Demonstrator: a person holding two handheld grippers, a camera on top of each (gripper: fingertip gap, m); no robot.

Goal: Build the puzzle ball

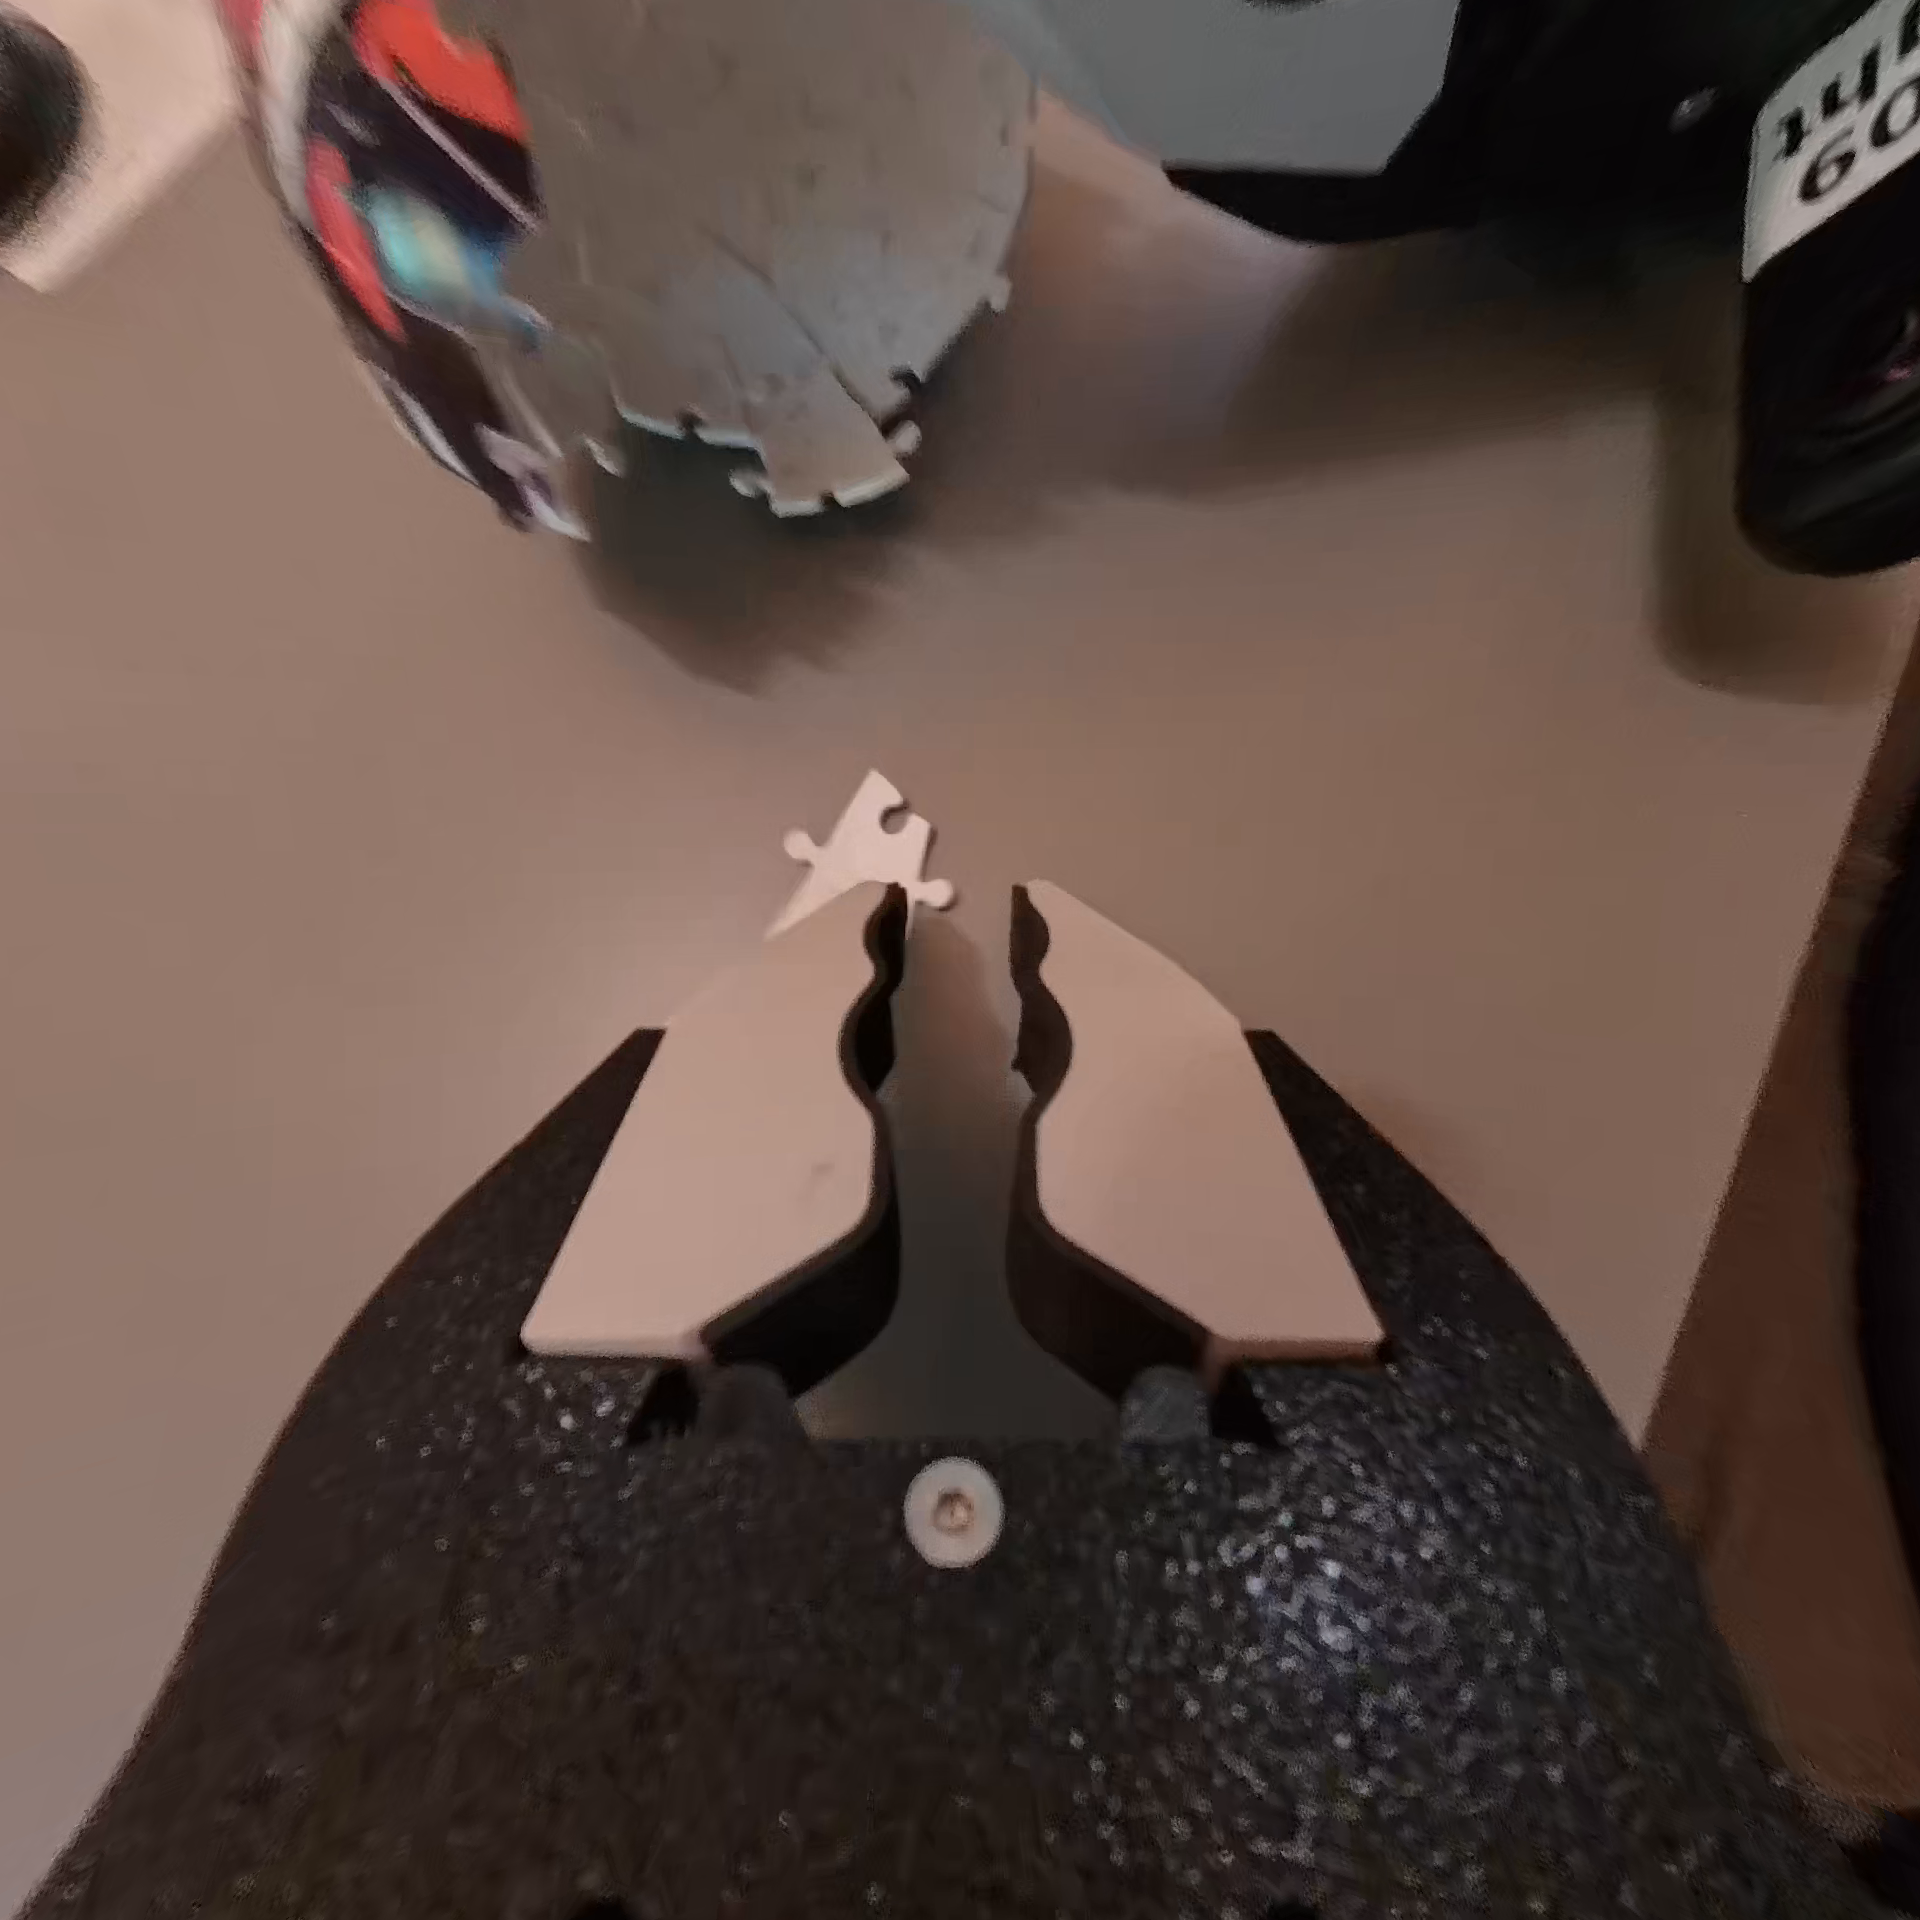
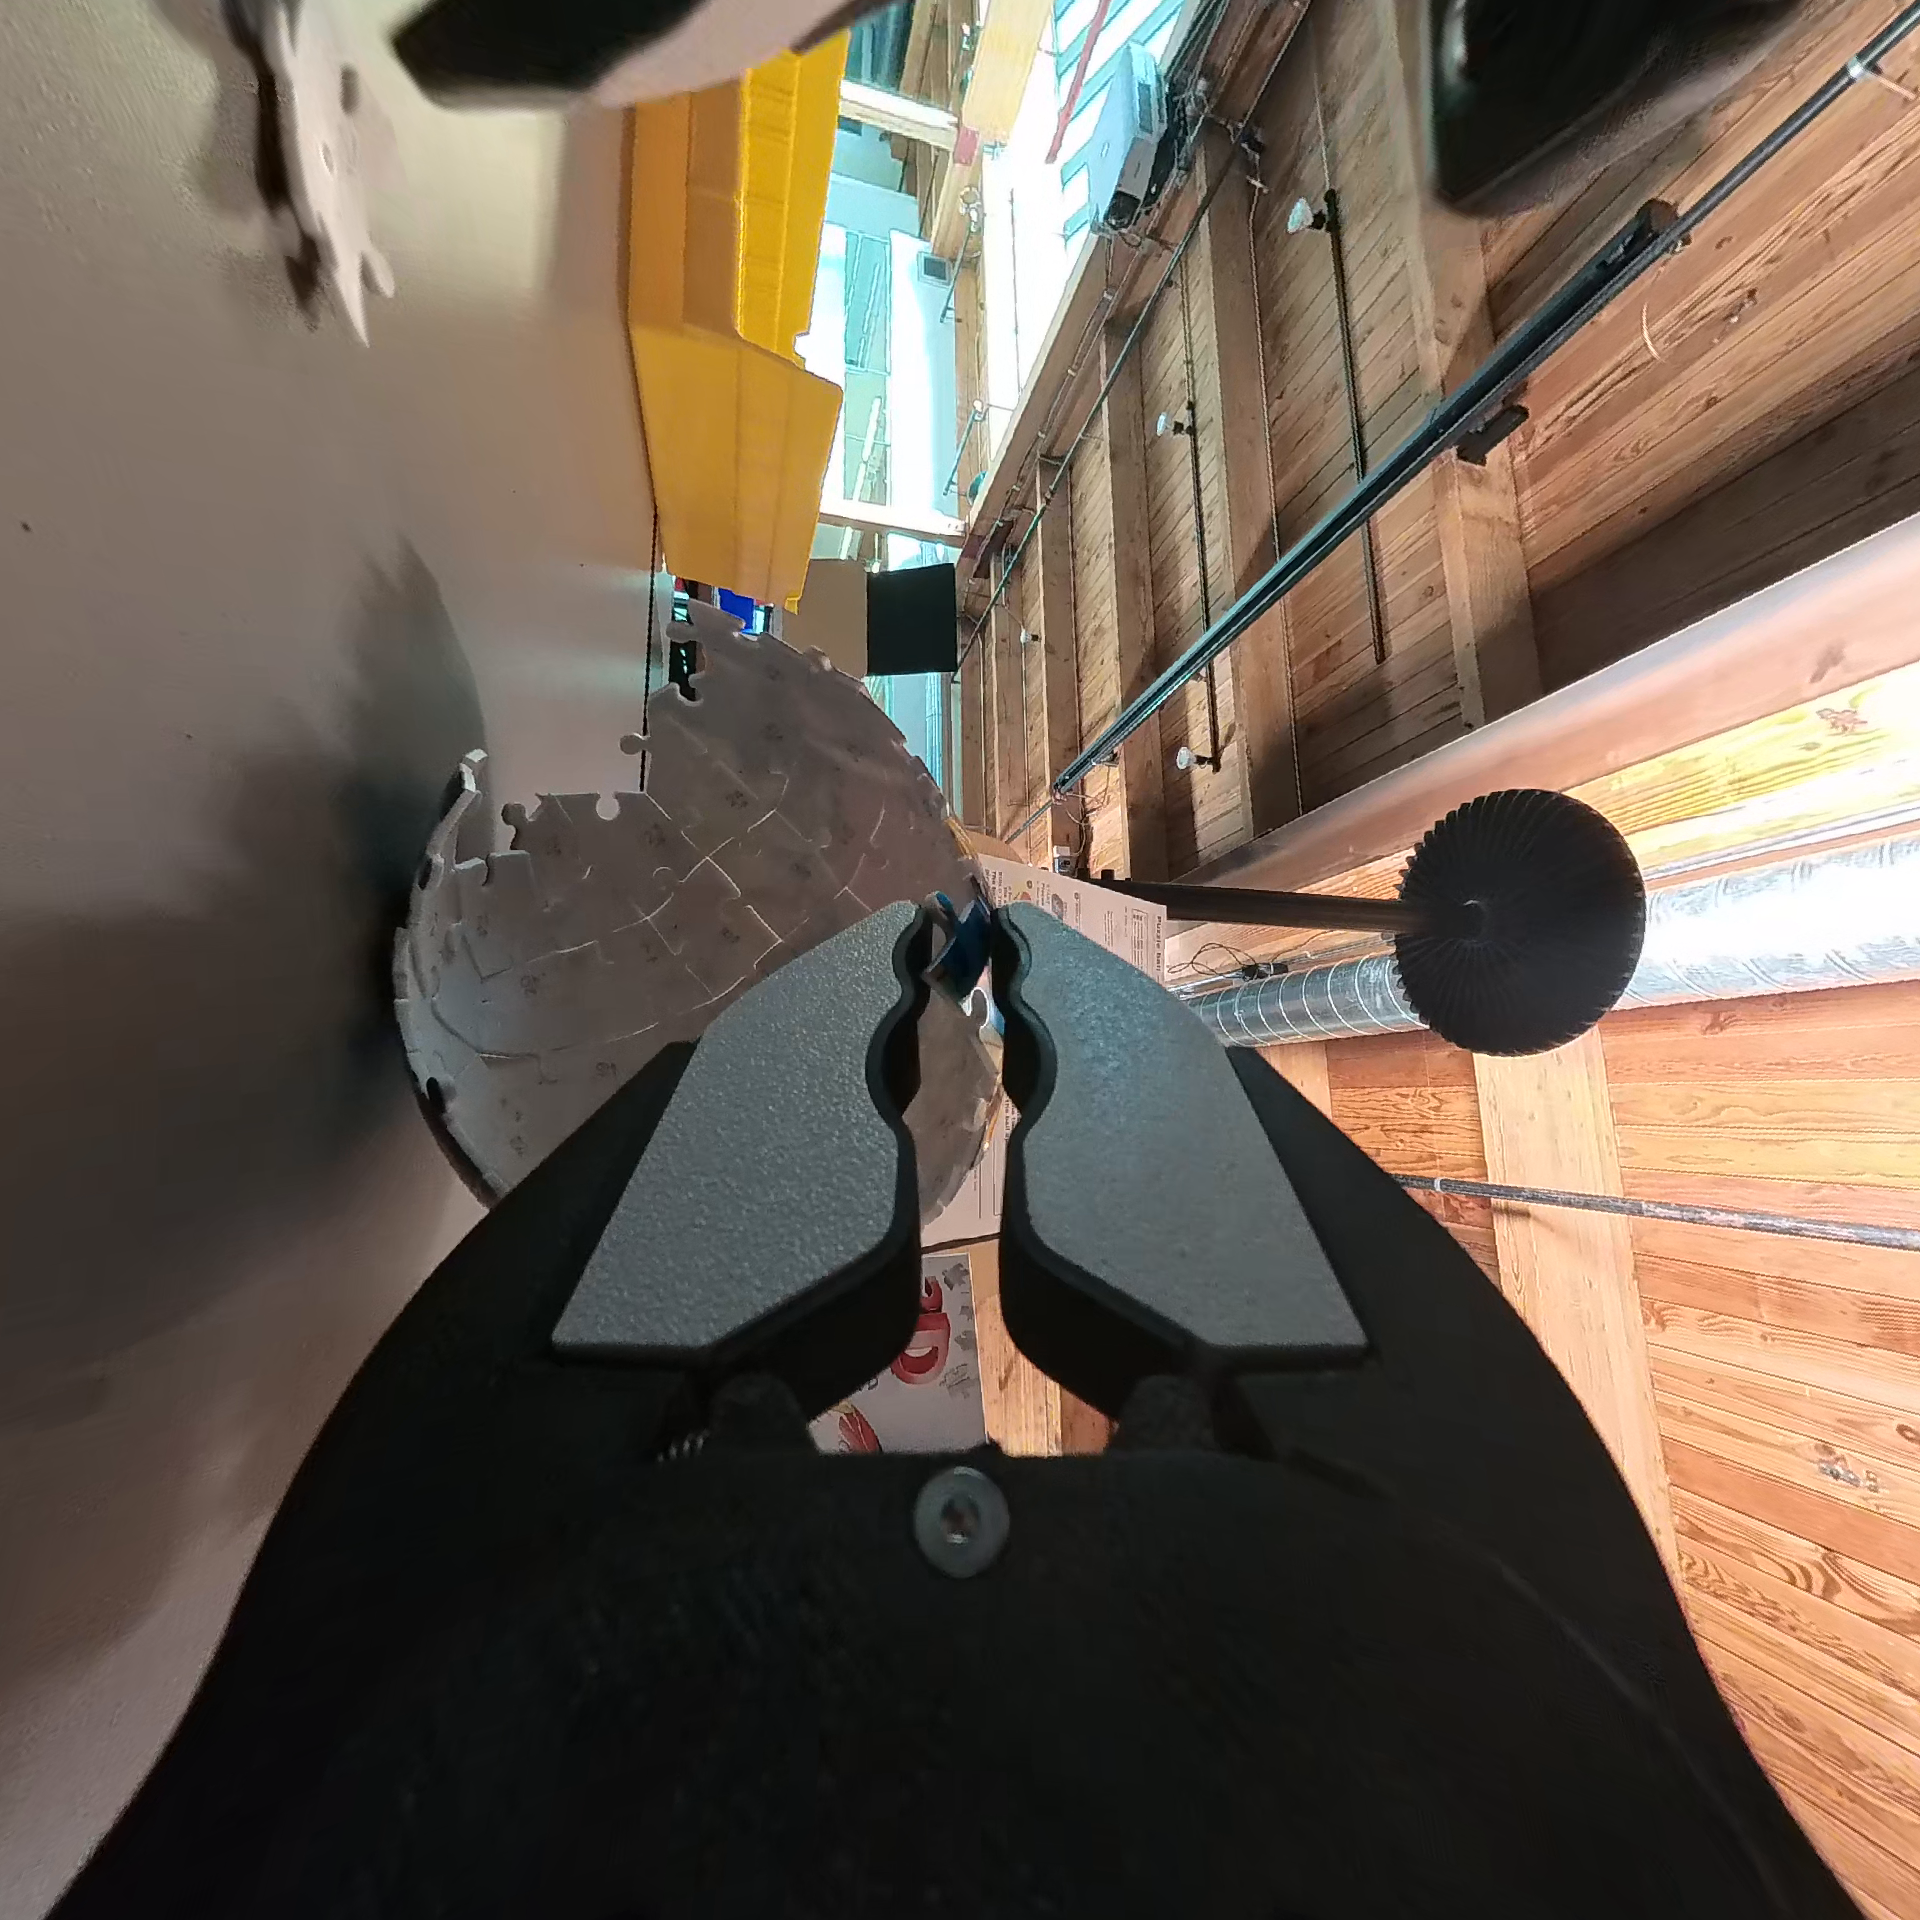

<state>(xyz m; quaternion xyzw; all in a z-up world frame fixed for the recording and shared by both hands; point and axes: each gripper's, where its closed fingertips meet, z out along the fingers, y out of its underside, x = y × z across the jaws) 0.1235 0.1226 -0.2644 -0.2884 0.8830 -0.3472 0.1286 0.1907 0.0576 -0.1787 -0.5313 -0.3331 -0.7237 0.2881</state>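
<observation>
Now left gripper (image 1: 958, 902) gapes narrowly beside loose piece (image 1: 854, 854); right gripper (image 2: 954, 928) pinches puzzle ball (image 2: 665, 914) (its rim).

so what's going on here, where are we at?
A person is building a puzzle ball with two handheld grippers. The right gripper is shut on the rim of the half-built ball shell, holding it tilted on the table. The left gripper is open, its tips just short of a loose puzzle piece lying flat on the table, not yet gripped.
</observation>
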